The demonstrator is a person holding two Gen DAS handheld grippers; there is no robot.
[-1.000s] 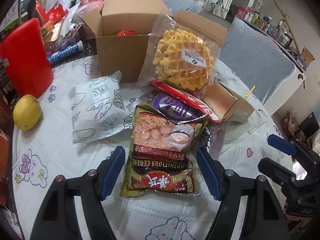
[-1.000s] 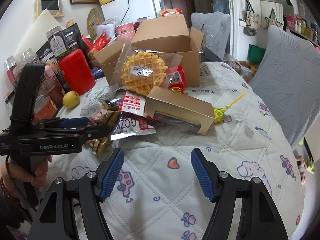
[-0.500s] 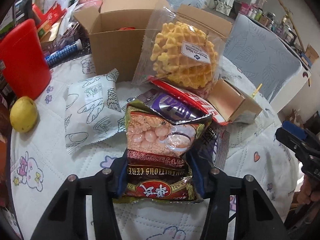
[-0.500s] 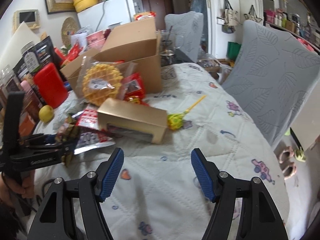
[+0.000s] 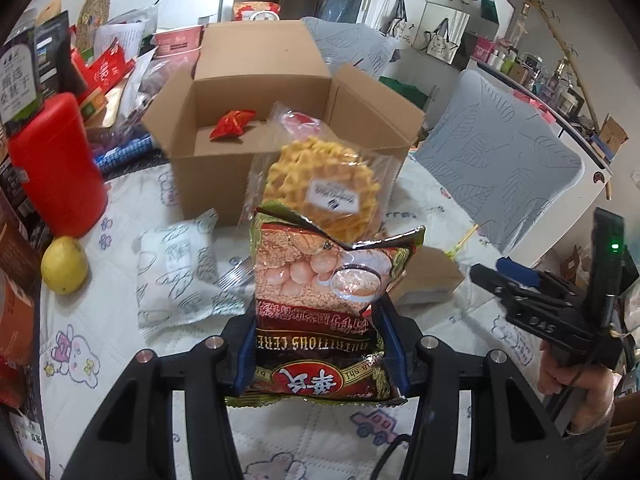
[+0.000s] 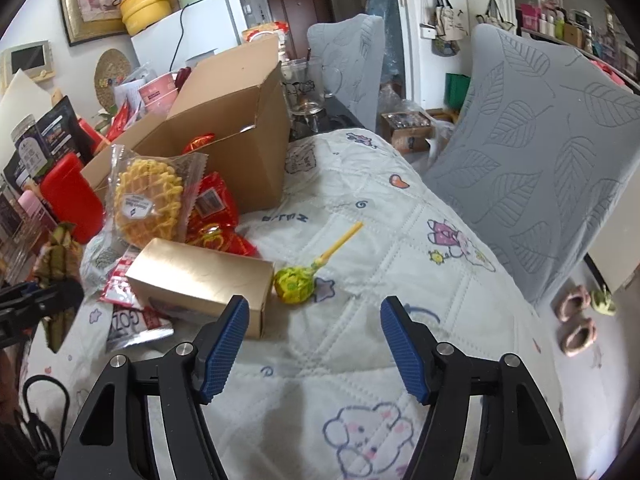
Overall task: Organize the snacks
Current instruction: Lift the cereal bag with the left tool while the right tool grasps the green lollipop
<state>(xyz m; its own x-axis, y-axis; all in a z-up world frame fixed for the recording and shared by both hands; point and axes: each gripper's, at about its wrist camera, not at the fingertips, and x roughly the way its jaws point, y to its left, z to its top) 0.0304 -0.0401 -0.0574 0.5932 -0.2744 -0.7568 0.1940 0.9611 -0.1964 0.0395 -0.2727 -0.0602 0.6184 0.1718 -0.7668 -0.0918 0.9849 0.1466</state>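
Since a second ago the left tongs (image 5: 318, 344) have closed on the cereal bag (image 5: 320, 300) and lifted it off the tabletop (image 5: 120, 340); it now hangs low in the middle of the left view, pads pressing both its sides. Meanwhile the right tongs (image 6: 314, 344) have swung toward the lollipop (image 6: 296, 282), which lies just ahead of them in mid-frame; their jaws are closing, with nothing between them and no contact yet.

Progress looks early. Only a red packet (image 5: 232, 124) and perhaps one more wrapper lie inside the box (image 5: 280, 92), upper middle of the left view. Still out on the tabletop: the waffle (image 5: 320, 192) leaning on the box front, the white pouch (image 5: 180, 268) at left, the gold carton (image 6: 200, 280) and red packs (image 6: 212, 216) in the right view's left half. The bag itself still has to reach the box.
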